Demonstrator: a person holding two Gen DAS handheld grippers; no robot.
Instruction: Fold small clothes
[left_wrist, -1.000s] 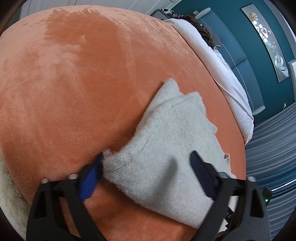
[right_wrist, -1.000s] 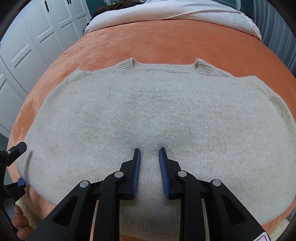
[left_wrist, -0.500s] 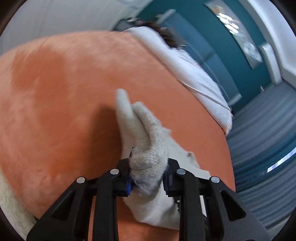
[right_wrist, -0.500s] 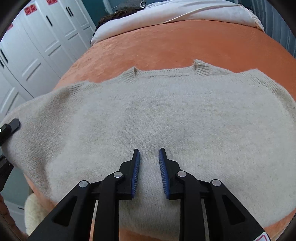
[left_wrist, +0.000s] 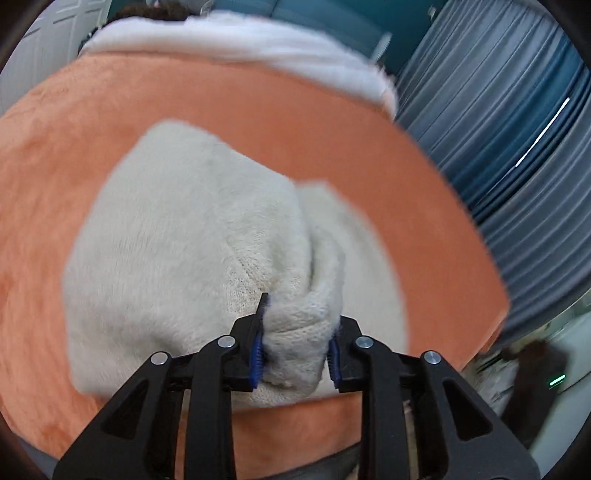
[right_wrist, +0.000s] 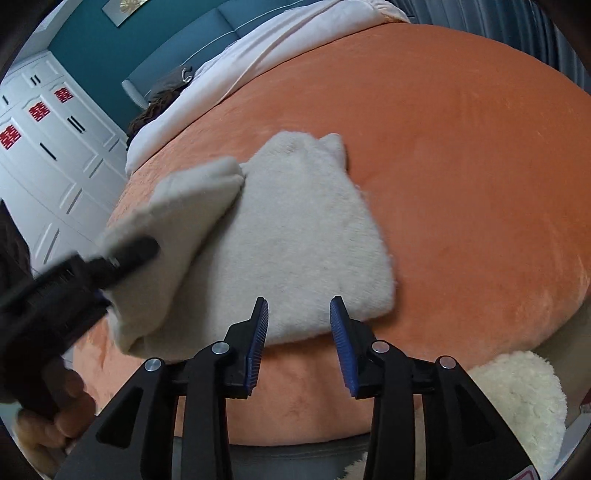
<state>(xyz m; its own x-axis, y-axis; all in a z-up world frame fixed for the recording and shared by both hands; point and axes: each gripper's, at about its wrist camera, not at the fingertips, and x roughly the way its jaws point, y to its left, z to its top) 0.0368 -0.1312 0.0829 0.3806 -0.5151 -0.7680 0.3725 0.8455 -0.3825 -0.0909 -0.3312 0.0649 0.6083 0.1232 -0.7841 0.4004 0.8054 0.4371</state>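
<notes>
Fingers (left_wrist: 258, 345) half-buried in cream sweater (left_wrist: 177, 240) — edges blurred.

Sweater (left_wrist: 177, 236): cream/off-white knit, plain, no print. Blanket (right_wrist: 461, 177) under it: solid orange, plush. Duvet (right_wrist: 295, 33) at bed's far edge: white. Wall (right_wrist: 92, 40): teal. Curtains (left_wrist: 524, 122): grey-blue w/ vertical pleats. Wardrobe (right_wrist: 44, 155): white, black handles, red symbols on doors. Both grippers, left (left_wrist: 297, 332) & right (right_wrist: 299, 332): black w/ blue pads.
</notes>
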